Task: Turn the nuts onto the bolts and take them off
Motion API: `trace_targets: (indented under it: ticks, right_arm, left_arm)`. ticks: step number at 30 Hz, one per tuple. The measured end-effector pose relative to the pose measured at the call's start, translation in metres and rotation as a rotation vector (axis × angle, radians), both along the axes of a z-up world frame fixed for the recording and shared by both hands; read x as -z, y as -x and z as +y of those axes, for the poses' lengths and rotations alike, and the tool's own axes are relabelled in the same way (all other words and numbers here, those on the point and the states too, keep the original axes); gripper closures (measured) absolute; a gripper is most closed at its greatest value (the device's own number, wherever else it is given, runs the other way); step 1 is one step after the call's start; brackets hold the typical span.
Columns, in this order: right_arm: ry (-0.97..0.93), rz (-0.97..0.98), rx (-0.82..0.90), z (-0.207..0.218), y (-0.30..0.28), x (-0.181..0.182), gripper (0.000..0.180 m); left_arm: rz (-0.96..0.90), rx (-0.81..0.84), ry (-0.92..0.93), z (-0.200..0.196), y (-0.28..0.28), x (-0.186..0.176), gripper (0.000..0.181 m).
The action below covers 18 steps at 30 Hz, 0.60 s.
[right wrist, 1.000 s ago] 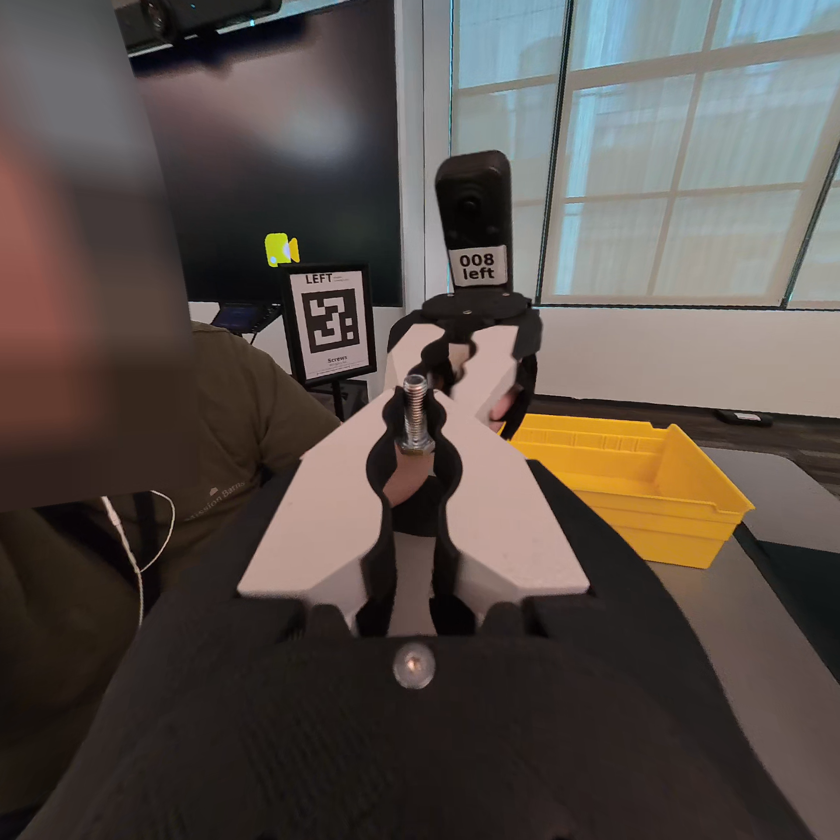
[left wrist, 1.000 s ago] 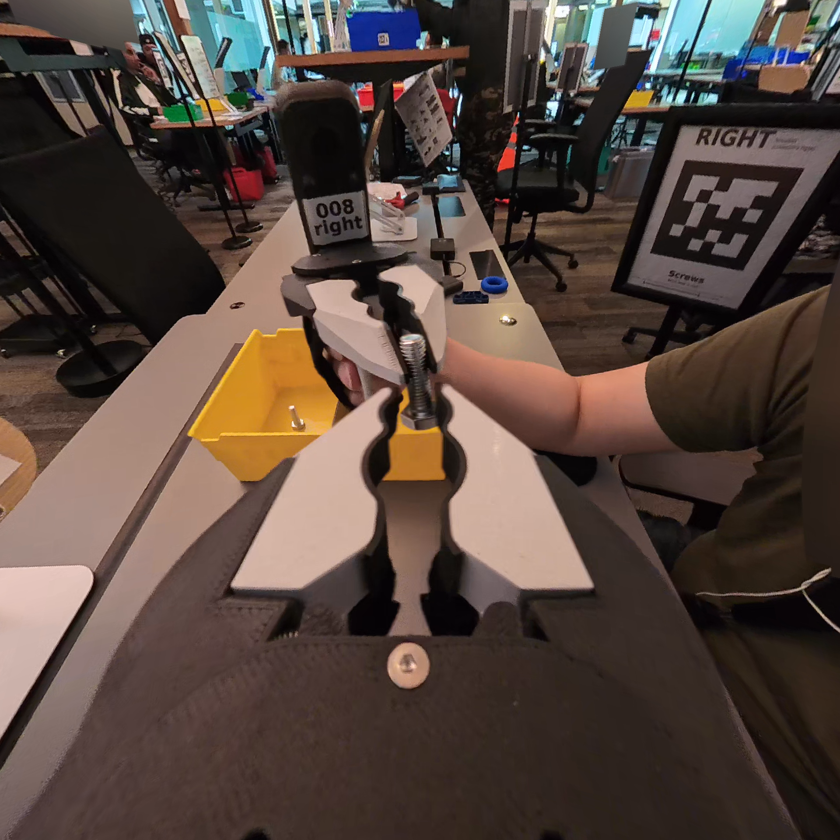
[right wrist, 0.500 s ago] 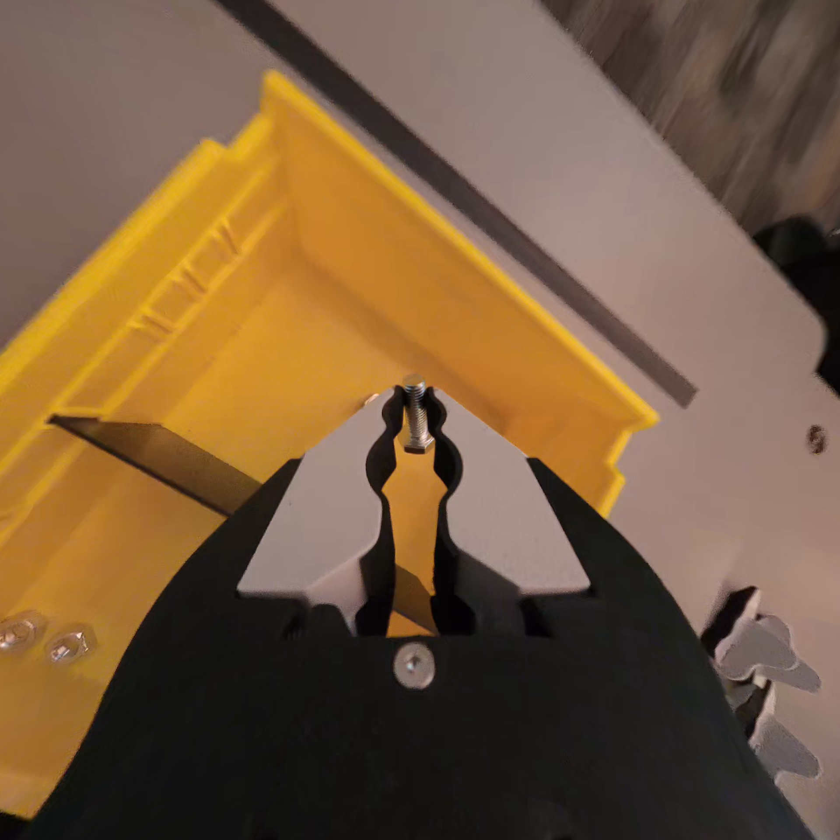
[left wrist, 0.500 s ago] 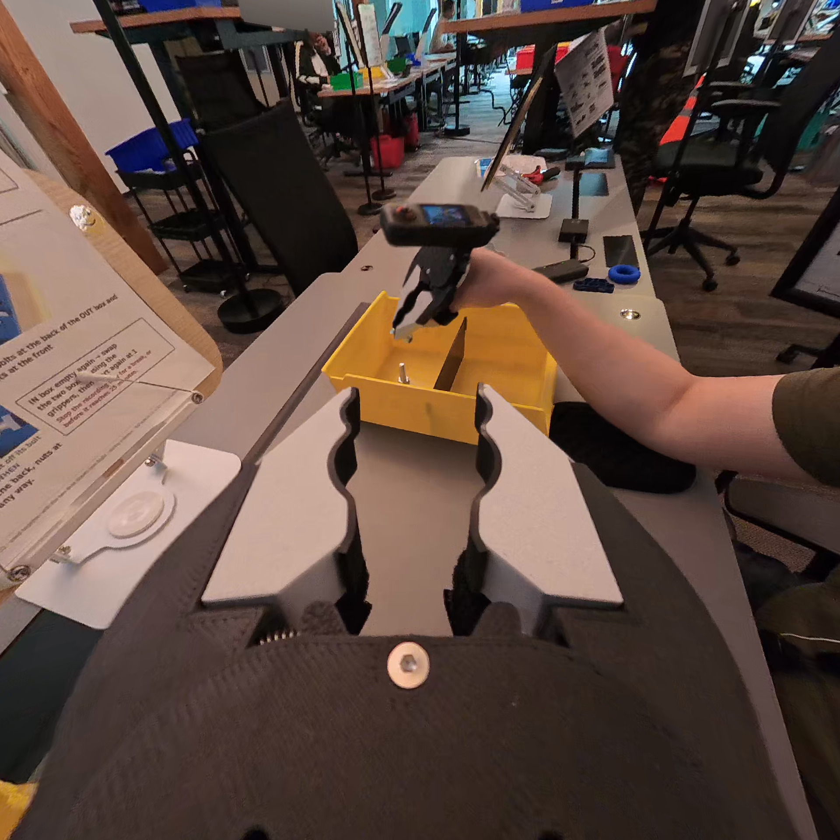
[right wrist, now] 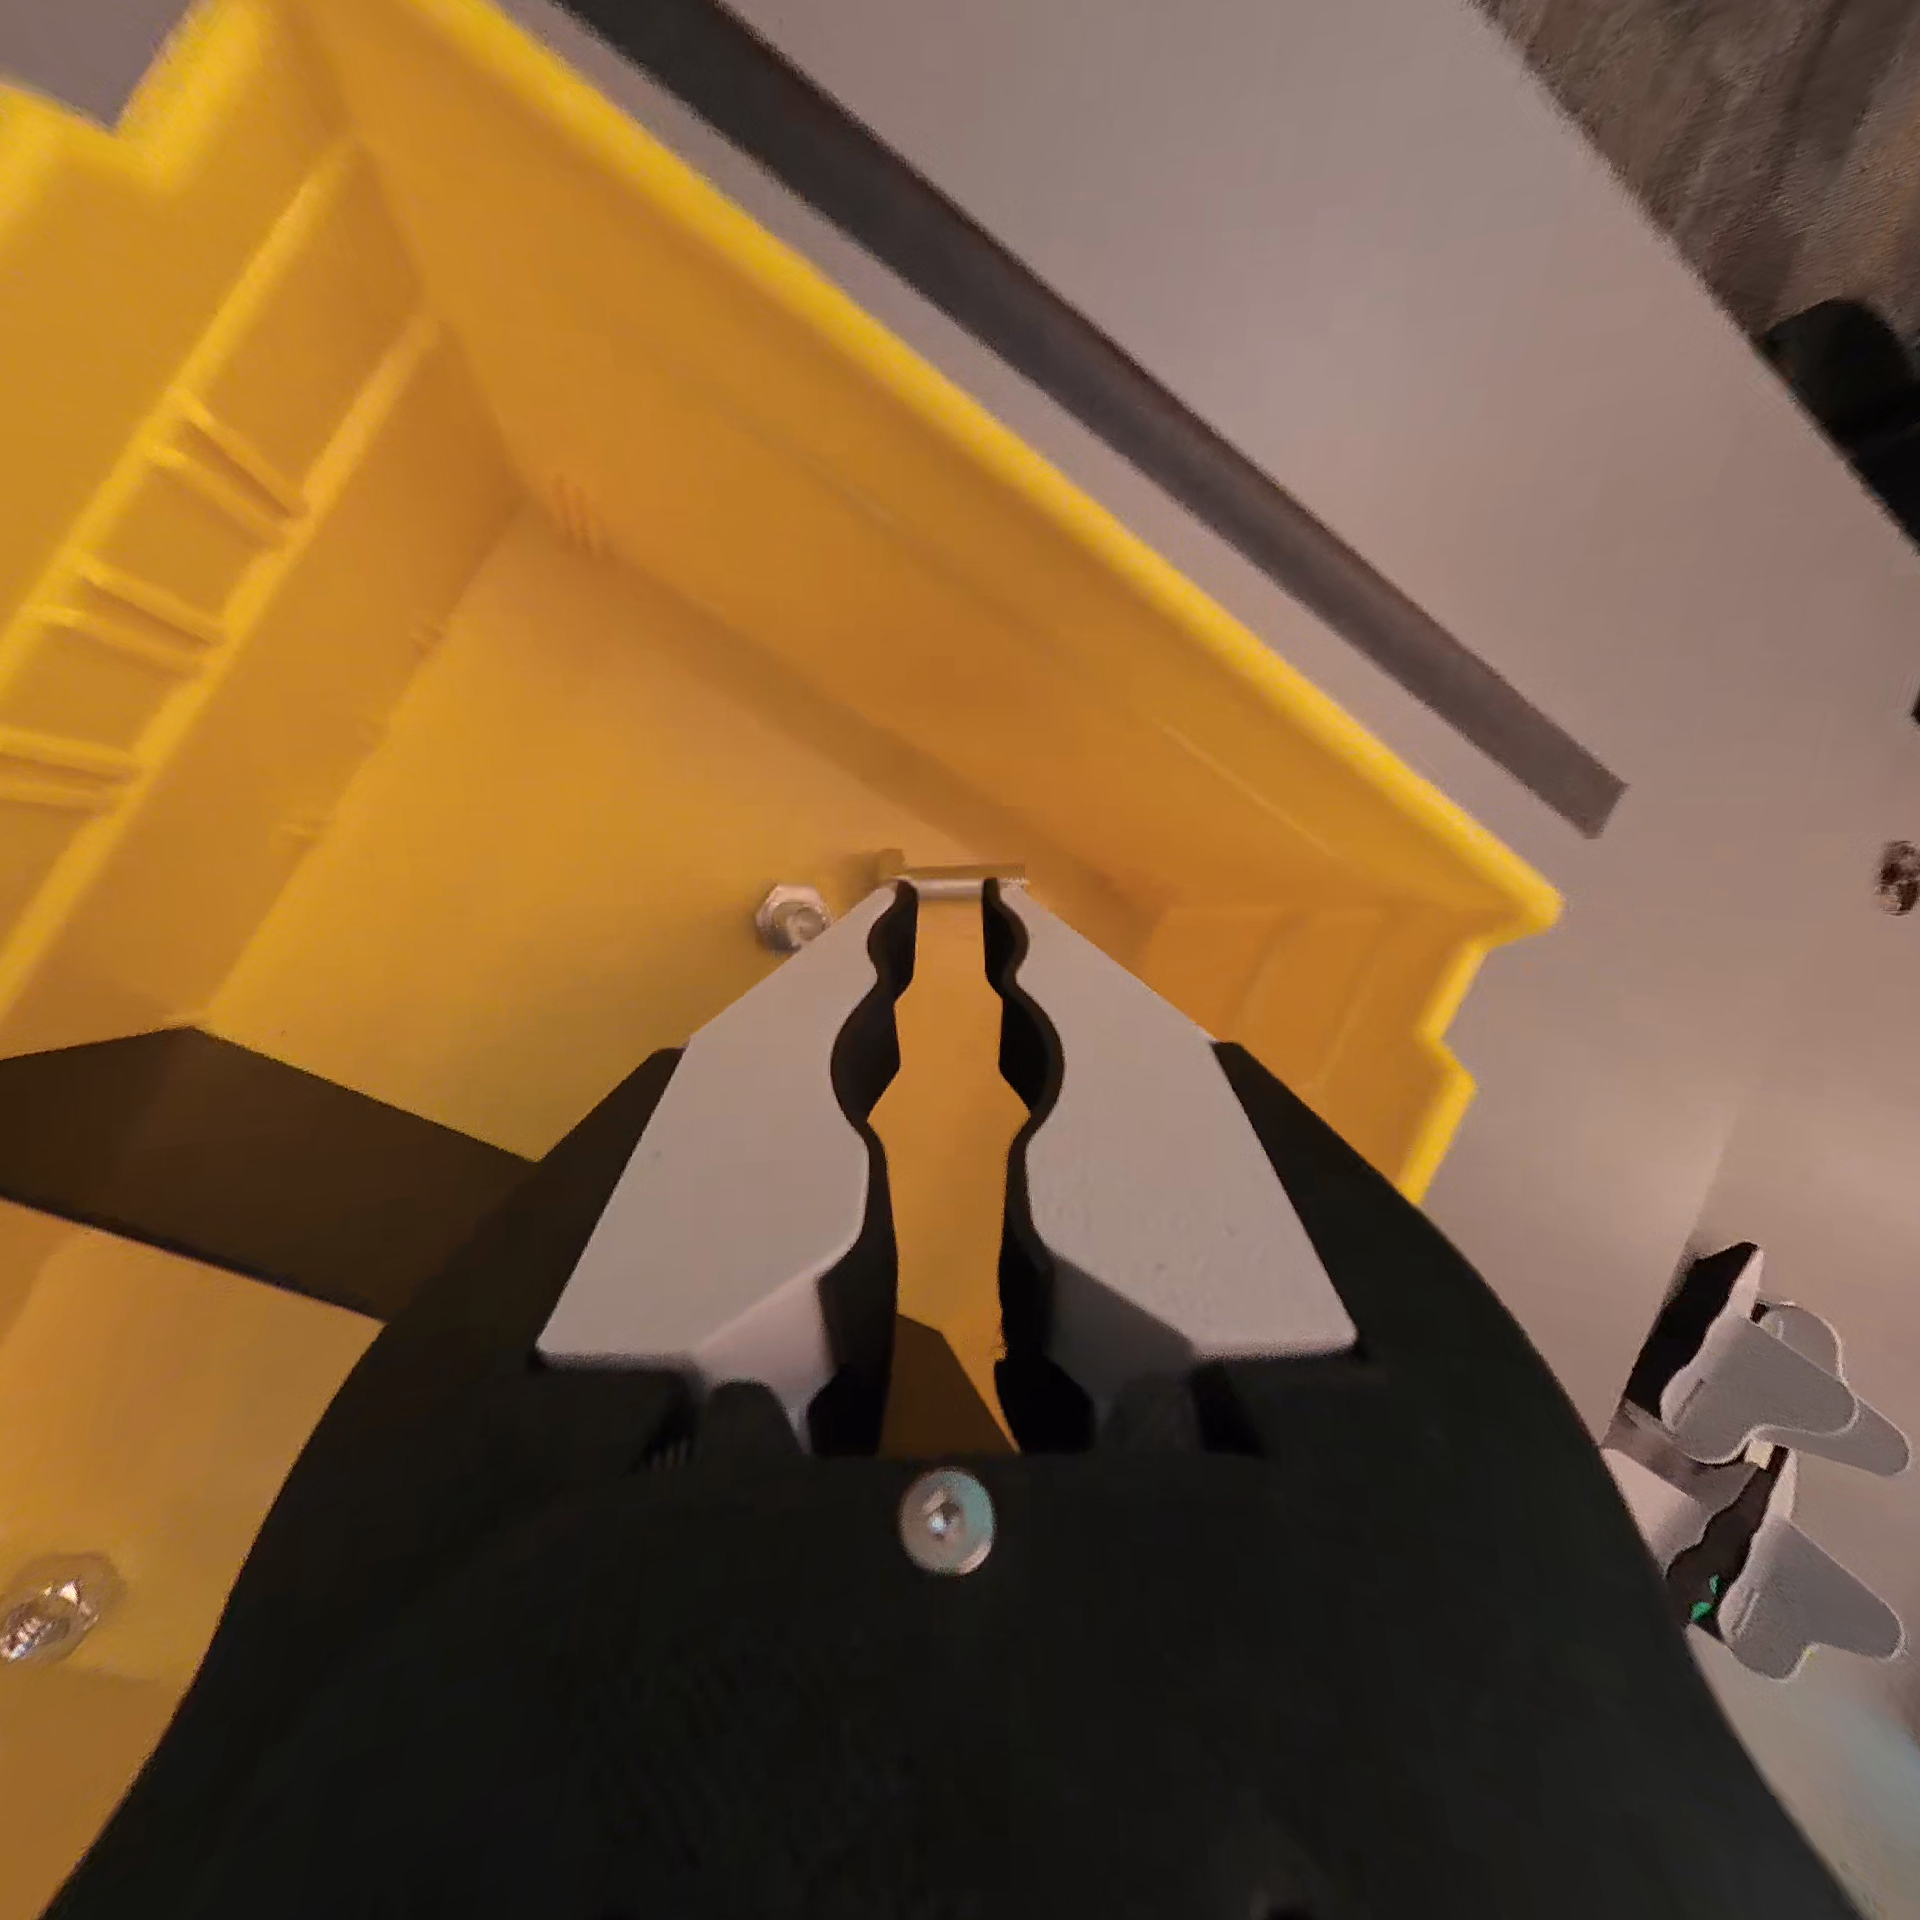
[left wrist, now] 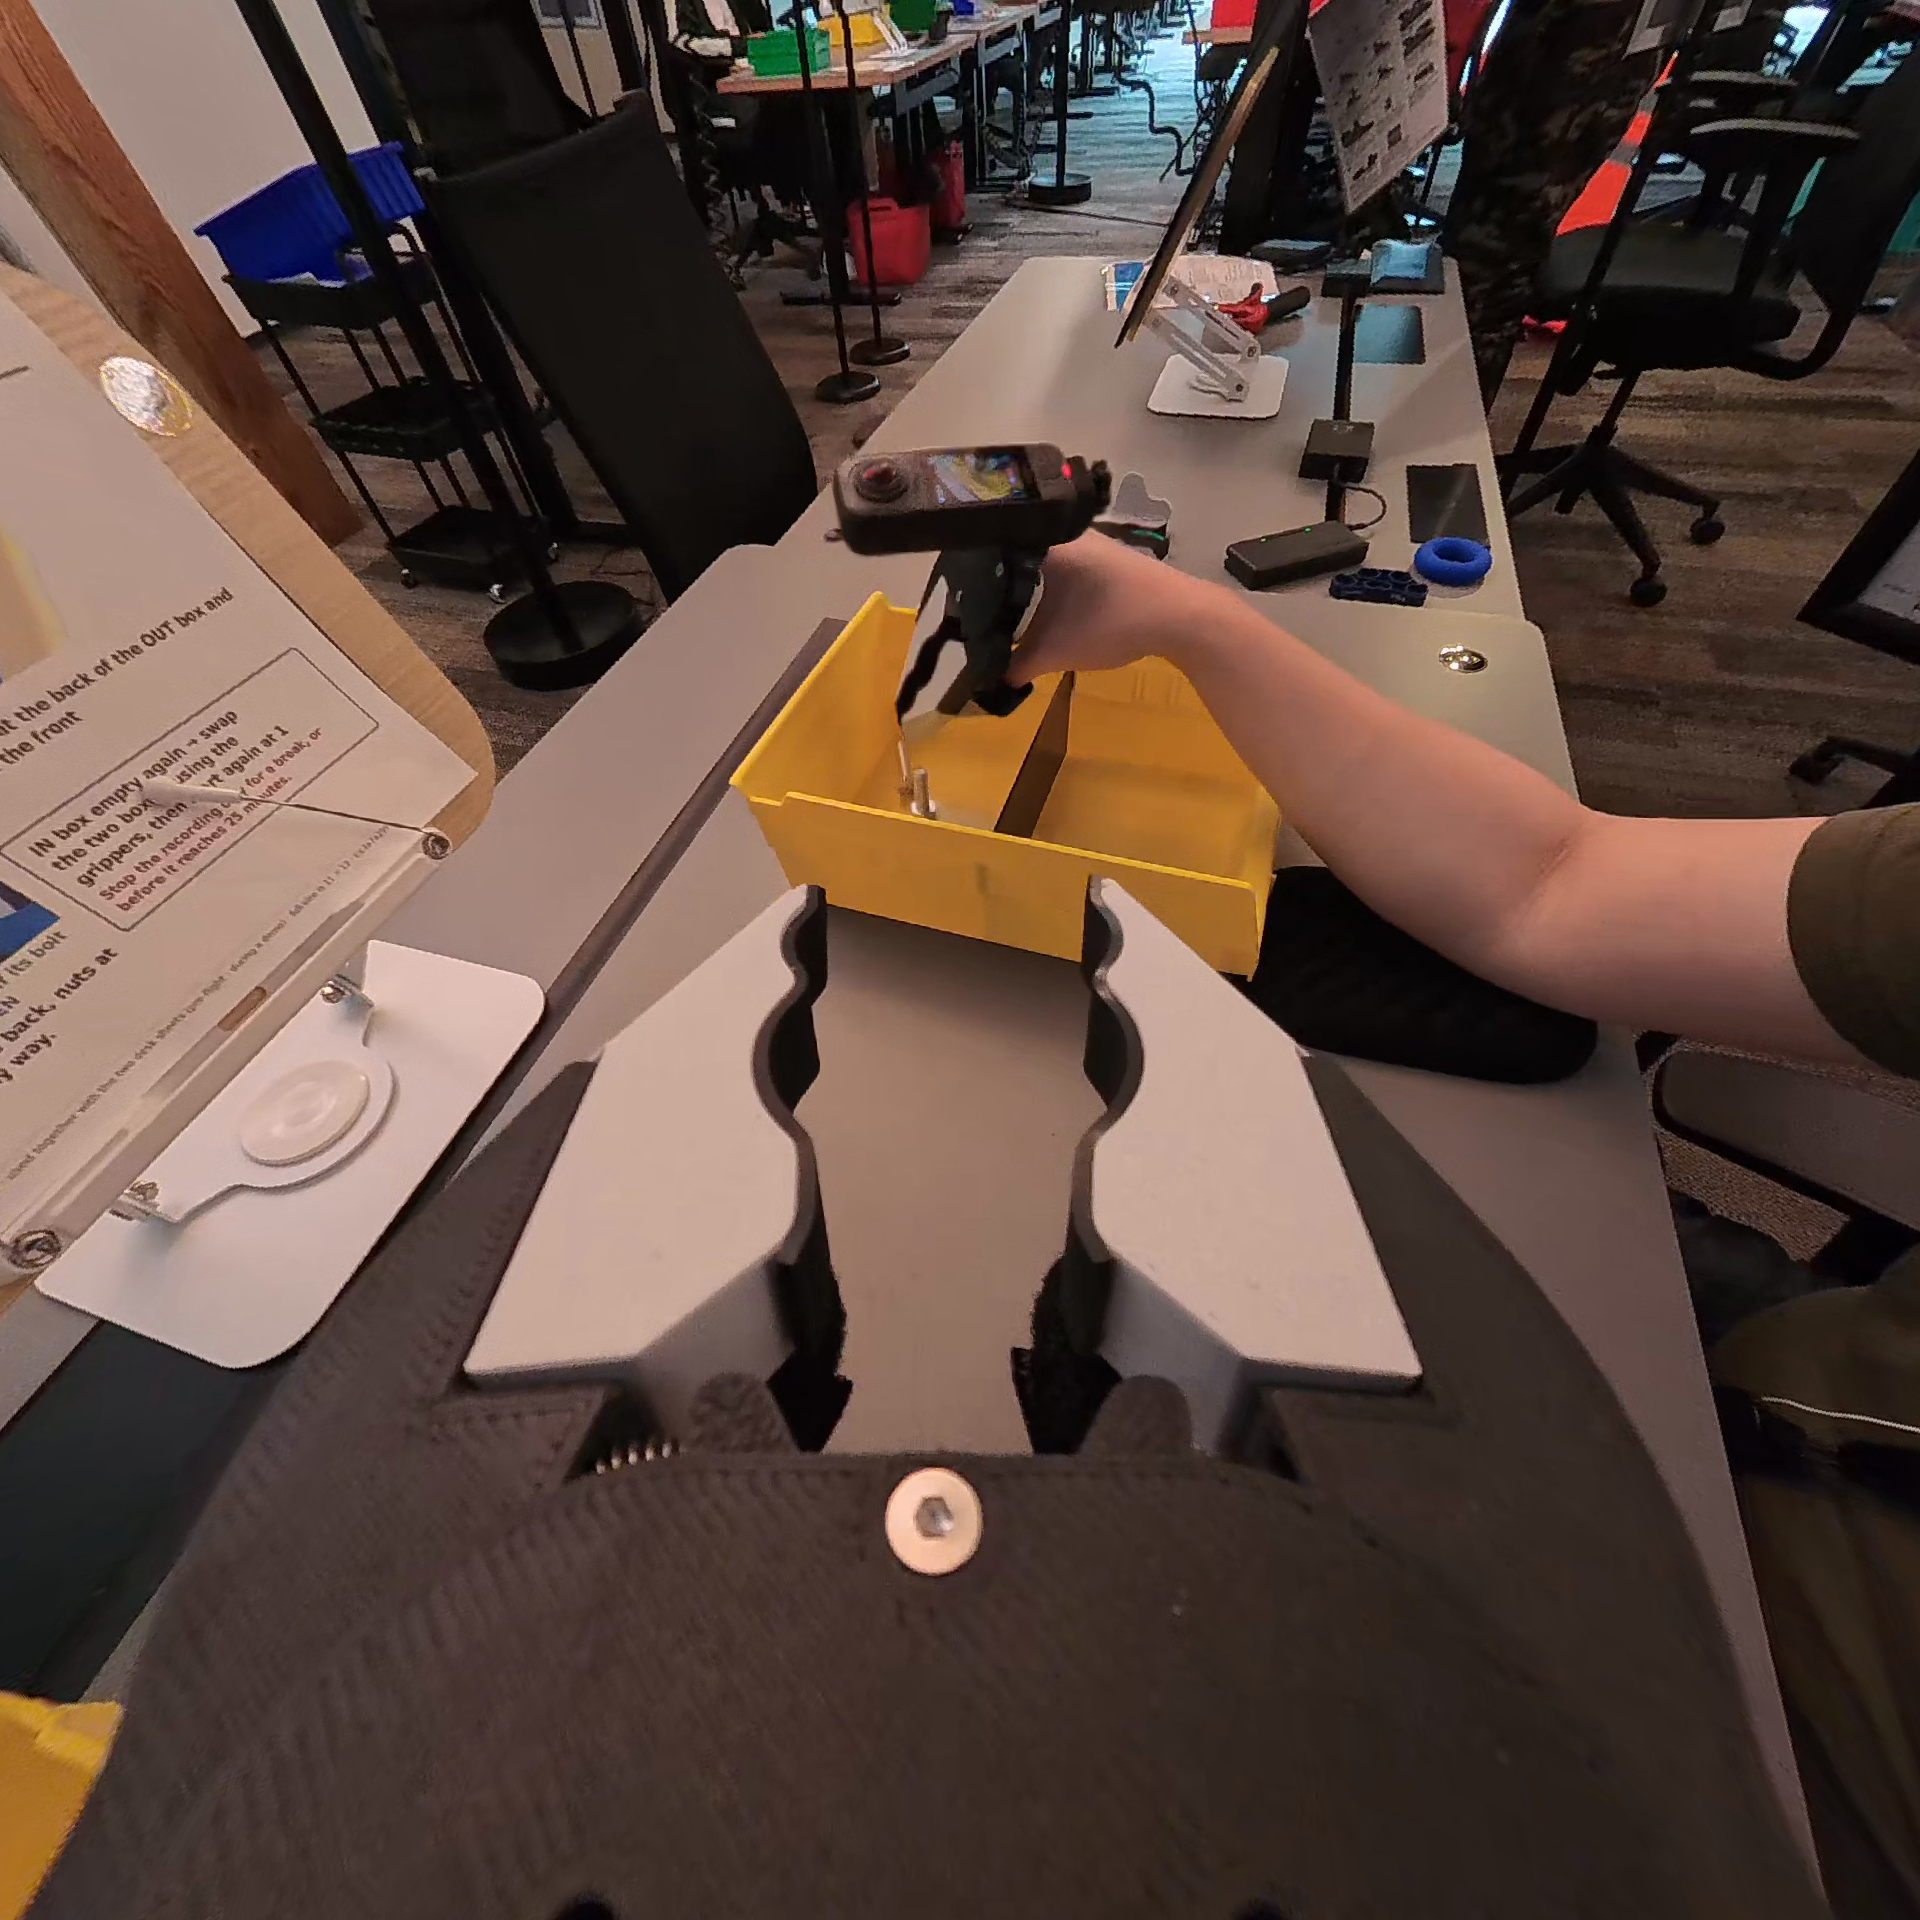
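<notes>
Since half a second ago, the right tool (right wrist: 948, 883) has been lowered deeper into the yellow bin (left wrist: 997, 883), and the bolt it carried is no longer gripped along its shaft. Its jaws are now slightly parted, with a blurred strip of metal, probably the bolt (right wrist: 961, 883), seen at the tips; whether it is gripped cannot be told. A second bolt (right wrist: 788, 920) is seen standing on its head just left of the tips, in the same compartment. A black divider (left wrist: 1029, 769) splits the bin, and nuts (right wrist: 47, 1621) are seen beyond it. The left tool (left wrist: 951, 935) is held wide open and empty above the grey worktop (left wrist: 935, 1143), just short of the bin.
</notes>
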State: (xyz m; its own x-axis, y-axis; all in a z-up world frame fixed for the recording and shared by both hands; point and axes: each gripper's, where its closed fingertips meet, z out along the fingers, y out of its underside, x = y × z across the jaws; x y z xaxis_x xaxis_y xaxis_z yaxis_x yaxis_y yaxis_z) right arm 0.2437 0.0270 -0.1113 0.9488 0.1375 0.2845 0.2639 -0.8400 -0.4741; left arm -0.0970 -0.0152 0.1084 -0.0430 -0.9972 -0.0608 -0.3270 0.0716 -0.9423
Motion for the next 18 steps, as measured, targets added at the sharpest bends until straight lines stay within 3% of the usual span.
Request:
trace_targets:
  ticks: [1,5,10,13,18]
  right_arm:
    - [-0.040,0.001,0.005,0.003,0.000,-0.008,0.168]
    - [-0.243,-0.031,0.009,0.011,-0.001,-0.054,0.168]
    - [-0.507,-0.120,-0.014,0.011,0.007,-0.124,0.168]
    - [-0.598,-0.127,-0.036,0.006,0.018,-0.151,0.167]
    - [-0.601,-0.149,-0.050,0.000,0.022,-0.160,0.167]
  left_arm:
    - [-0.004,-0.005,-0.002,0.001,0.001,-0.001,0.133]
    - [0.012,-0.095,-0.031,0.021,0.018,-0.004,0.132]
    - [0.199,-0.502,-0.093,0.103,0.088,0.020,0.133]
    - [0.329,-0.673,0.022,0.140,0.135,0.050,0.135]
    - [0.392,-0.780,0.256,0.175,0.174,0.091,0.140]
